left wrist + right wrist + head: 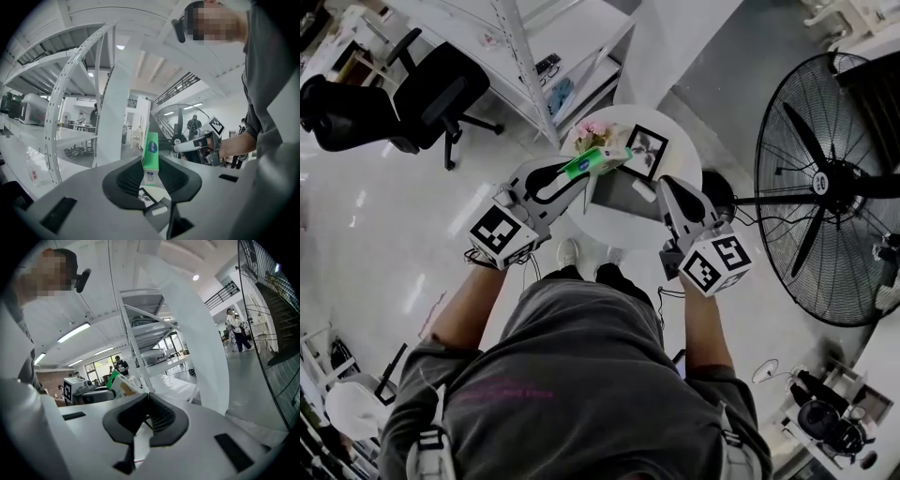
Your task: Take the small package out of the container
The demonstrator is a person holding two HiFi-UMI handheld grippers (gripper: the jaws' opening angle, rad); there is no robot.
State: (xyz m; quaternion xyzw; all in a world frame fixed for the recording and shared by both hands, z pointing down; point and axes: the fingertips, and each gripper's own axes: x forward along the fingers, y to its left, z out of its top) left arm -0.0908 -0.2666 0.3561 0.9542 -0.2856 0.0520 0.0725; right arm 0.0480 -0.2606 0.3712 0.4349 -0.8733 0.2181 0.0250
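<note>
A big fan [830, 178] stands to our right, and a black chair [431, 89] sits far off to our left. Below us is a round white table [682, 155] bearing a grey container [619, 195], with a picture frame [645, 150] just beside it. Our left gripper [581, 169] [151, 164] is clamped on the package [595, 162] [151, 150], a green-and-white carton held in the air over the table, out of the container. Our right gripper [661, 183] [149, 399] hangs near it, jaws together and nothing between them.
</note>
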